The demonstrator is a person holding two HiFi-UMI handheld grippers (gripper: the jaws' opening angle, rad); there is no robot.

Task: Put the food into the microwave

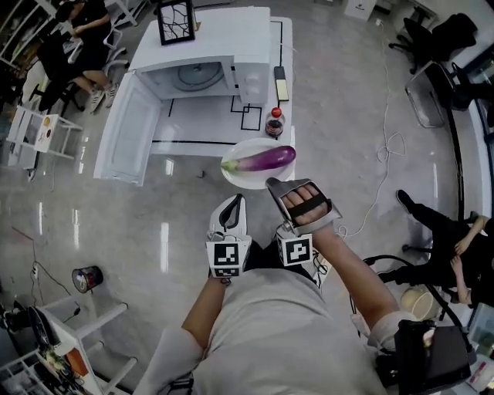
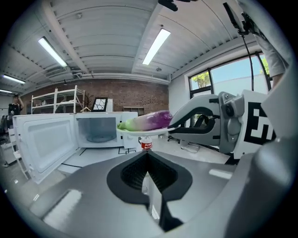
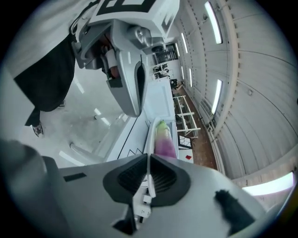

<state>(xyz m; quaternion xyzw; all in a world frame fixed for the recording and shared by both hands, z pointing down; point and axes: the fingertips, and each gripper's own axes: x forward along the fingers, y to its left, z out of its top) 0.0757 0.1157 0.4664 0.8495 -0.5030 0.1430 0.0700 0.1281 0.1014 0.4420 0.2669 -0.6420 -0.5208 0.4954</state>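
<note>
A purple eggplant [image 1: 262, 160] with a green end lies on a white plate [image 1: 245, 177]. My right gripper [image 1: 272, 183] is shut on the plate's near rim and holds it in the air in front of the white table. The right gripper view shows the rim [image 3: 150, 139] pinched between the pads, with the eggplant [image 3: 164, 139] beyond. My left gripper [image 1: 235, 202] is shut and empty, just left of the plate. The white microwave [image 1: 202, 77] stands on the table with its door [image 1: 123, 127] swung wide open. From the left gripper view, the eggplant [image 2: 148, 121] hangs ahead of the microwave's cavity [image 2: 98, 128].
A small cola bottle [image 1: 275, 122] stands at the table's front right, under the plate's far side. A black remote [image 1: 281, 83] lies beside the microwave and a framed picture [image 1: 176, 21] stands on top. A white cable [image 1: 386, 154] trails on the floor. People sit at both sides.
</note>
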